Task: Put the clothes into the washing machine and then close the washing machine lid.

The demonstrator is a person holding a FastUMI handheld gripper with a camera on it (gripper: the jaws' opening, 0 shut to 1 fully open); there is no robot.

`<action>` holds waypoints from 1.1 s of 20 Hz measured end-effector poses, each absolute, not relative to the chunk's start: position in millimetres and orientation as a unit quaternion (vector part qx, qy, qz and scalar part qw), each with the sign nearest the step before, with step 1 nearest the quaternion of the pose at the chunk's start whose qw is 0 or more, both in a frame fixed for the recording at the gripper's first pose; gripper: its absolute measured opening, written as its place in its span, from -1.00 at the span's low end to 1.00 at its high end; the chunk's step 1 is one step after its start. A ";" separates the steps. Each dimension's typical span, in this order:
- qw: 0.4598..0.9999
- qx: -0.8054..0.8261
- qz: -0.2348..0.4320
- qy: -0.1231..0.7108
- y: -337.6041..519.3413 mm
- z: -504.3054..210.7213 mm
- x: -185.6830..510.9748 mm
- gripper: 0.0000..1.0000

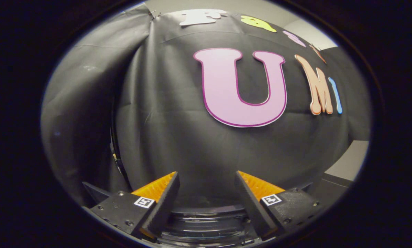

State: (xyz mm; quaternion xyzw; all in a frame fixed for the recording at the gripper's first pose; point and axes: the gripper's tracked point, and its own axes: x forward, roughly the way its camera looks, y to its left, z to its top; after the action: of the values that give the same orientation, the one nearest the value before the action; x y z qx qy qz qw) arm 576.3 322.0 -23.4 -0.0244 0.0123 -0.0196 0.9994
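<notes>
My gripper [206,179] is open, its two fingers spread wide with nothing between them. It points at the black cloth wall of the booth. Low between and below the fingers I see a dark, glossy curved rim, the top of the washing machine [206,220]. Whether its lid is up or down cannot be told from here. No clothes are held.
The black cloth wall [178,131] hangs close ahead, with a fold of it to the left. A pale floor or wall strip [350,160] shows to the right, past a dark edge [333,187].
</notes>
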 end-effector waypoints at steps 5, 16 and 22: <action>0.999 -0.025 -0.028 0.018 322.1 -21.9 561.8 0.94; 1.000 -0.024 -0.012 0.006 320.3 -18.0 519.8 0.94; 1.000 -0.024 -0.009 0.013 318.7 -19.5 503.9 0.95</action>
State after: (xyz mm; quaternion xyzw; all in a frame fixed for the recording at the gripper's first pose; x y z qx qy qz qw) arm 503.9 318.7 -19.5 -0.0245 0.0134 -0.0089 0.9996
